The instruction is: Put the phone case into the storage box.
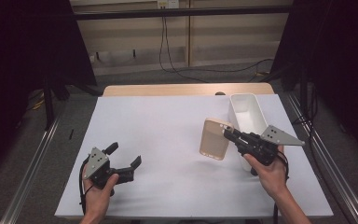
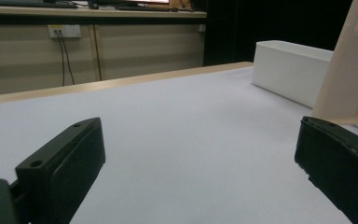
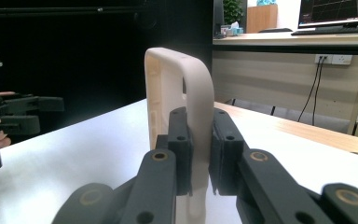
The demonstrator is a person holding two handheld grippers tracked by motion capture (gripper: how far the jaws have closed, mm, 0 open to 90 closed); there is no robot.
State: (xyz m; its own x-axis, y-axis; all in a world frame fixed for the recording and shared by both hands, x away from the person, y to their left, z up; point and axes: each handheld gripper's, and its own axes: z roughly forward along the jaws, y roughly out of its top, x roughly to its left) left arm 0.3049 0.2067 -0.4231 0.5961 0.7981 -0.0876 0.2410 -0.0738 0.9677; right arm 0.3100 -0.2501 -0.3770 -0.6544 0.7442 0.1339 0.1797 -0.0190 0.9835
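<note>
A beige rectangular tray-like lid (image 1: 215,138) hangs tilted above the white table mat, and my right gripper (image 1: 229,134) is shut on its rim. In the right gripper view the lid (image 3: 186,88) stands edge-on between the two black pads (image 3: 179,154). A white oblong bin (image 1: 247,115) sits just behind the right hand. My left gripper (image 1: 124,155) rests low near the front left of the mat, jaws wide open with nothing between them. In the left gripper view the lid (image 2: 352,70) and the bin (image 2: 291,70) lie ahead at the right.
The white mat (image 1: 168,126) covers a wooden table (image 1: 186,89) whose far edge shows beyond it. Metal rails run along both sides of the table. Cables hang on the wall behind. The left gripper (image 3: 9,116) appears far off in the right gripper view.
</note>
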